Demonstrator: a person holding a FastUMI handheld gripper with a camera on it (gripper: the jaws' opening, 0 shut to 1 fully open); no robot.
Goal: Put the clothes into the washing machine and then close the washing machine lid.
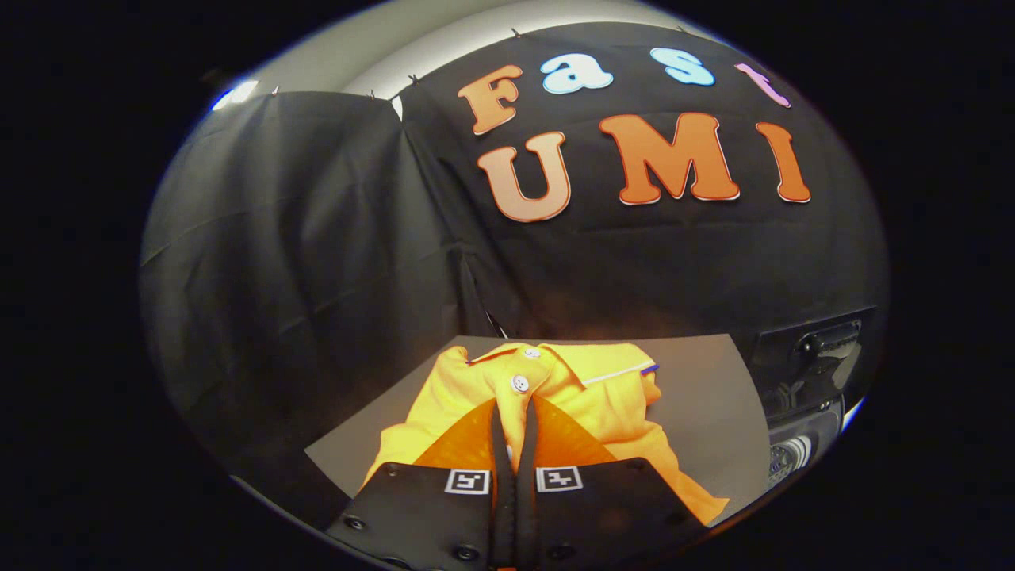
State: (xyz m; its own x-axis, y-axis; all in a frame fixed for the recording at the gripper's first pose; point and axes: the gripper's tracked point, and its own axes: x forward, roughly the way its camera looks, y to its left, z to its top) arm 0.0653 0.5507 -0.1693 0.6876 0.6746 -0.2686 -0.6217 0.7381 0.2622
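**Fingers pinched on the yellow shirt at the tabletop's near edge**

The gripper (514, 432) sits low over a grey tabletop (714, 396), its two orange fingers (464, 440) drawn close together with only a thin strip of cloth between them. That strip belongs to a yellow shirt (603, 396), and both fingers press on it along the button placket, just below a white button (520, 384). A second white button (532, 352) sits further up, by the collar, beyond the fingertips.

The shirt lies crumpled across the middle of the tabletop, reaching from near its far edge down to the near edge, where a fold trails toward the near right corner. The collar end points to the far edge; a thin white and blue trim line shows on the fabric to the right of the collar.

Past the tabletop's right edge stands a dark washing machine (809, 373), partly in shadow. Whether its lid is up or down cannot be told from here. Shirt and machine are well apart.
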